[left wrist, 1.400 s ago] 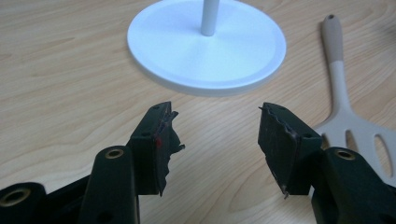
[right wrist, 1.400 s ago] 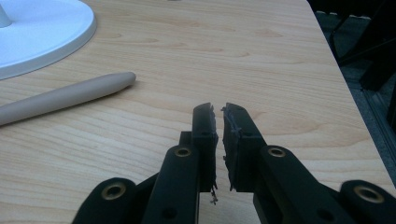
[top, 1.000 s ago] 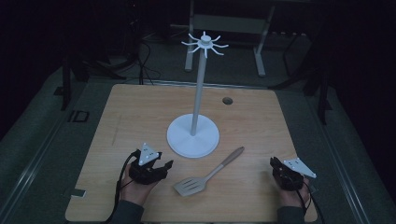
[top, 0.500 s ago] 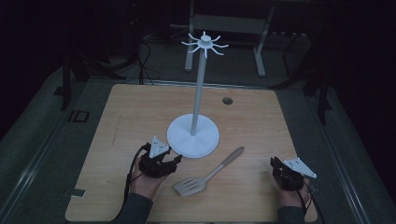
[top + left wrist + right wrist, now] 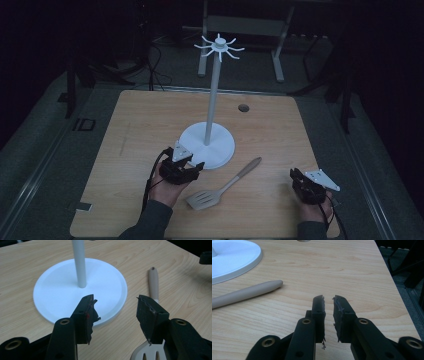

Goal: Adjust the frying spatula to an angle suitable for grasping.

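Spatula [image 5: 222, 186] lies on the table [image 5: 135, 125] between the left gripper [image 5: 189, 169] and right gripper [image 5: 300, 182], just beside the stand [image 5: 210, 145]. Left gripper view: jaws wide, just closing a little, nothing between them, over the stand's base with the spatula at right. Right gripper view: jaws narrow, just opening, empty, spatula handle well to the left.

I count one spatula [image 5: 223, 188], one white stand [image 5: 211, 142] on one table [image 5: 135, 125], and my two tools.
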Tool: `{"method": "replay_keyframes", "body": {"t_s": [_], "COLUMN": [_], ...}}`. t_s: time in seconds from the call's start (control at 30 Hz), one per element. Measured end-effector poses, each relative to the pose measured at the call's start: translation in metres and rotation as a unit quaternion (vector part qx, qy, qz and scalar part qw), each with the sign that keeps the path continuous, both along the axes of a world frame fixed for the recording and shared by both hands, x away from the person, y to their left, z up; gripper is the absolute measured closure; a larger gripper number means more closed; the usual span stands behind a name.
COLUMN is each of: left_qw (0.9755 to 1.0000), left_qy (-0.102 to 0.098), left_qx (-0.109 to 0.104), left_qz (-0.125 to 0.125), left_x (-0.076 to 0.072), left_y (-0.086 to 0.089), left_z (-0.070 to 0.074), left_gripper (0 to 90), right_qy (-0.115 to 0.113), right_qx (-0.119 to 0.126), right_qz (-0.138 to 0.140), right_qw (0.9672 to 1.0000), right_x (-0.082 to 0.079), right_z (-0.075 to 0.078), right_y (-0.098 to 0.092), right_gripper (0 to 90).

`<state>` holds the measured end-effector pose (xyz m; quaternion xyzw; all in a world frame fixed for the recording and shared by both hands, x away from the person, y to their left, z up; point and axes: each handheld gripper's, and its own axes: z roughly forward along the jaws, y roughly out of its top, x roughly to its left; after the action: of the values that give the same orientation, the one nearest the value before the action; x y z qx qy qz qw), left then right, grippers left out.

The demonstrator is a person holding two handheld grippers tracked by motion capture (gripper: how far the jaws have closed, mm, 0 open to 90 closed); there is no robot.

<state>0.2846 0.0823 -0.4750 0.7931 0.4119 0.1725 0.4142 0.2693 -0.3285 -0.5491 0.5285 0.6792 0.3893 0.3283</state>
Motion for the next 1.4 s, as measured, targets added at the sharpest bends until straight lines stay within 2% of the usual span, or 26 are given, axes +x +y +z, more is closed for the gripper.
{"method": "replay_keyframes", "body": {"t_s": [0.57, 0.8, 0.93, 1.13, 1.3, 1.37, 1.4], "left_qw": [0.9996, 0.9990, 0.9977, 0.9959, 0.9929, 0.9928, 0.9919], "left_qy": [0.006, 0.016, 0.026, 0.039, 0.052, 0.055, 0.061], "left_qx": [0.014, 0.022, 0.035, 0.044, 0.068, 0.067, 0.069], "left_qz": [-0.024, -0.037, -0.052, -0.068, -0.083, -0.083, -0.087], "left_x": [0.013, 0.018, 0.022, 0.026, 0.031, 0.032, 0.035], "left_y": [-0.038, -0.054, -0.068, -0.078, -0.089, -0.090, -0.094], "left_z": [0.003, 0.001, -0.002, -0.004, -0.009, -0.010, -0.011], "left_gripper": [49.4, 50.6, 53.2, 56.9, 58.7, 58.8, 58.8], "right_qy": [0.000, 0.000, 0.001, 0.001, 0.002, 0.002, 0.002], "right_qx": [0.002, 0.002, 0.003, 0.004, 0.005, 0.005, 0.005], "right_qz": [-0.001, 0.000, 0.001, 0.001, 0.001, 0.001, 0.001], "right_qw": [1.0000, 1.0000, 1.0000, 1.0000, 1.0000, 1.0000, 1.0000], "right_x": [0.000, 0.000, 0.000, 0.000, 0.000, 0.000, 0.000], "right_z": [0.000, 0.000, 0.000, 0.000, 0.001, 0.001, 0.001], "right_y": [-0.001, -0.001, -0.001, -0.001, -0.001, -0.001, -0.002], "right_gripper": [79.2, 79.2, 78.8, 78.5, 78.1, 78.1, 78.0]}}
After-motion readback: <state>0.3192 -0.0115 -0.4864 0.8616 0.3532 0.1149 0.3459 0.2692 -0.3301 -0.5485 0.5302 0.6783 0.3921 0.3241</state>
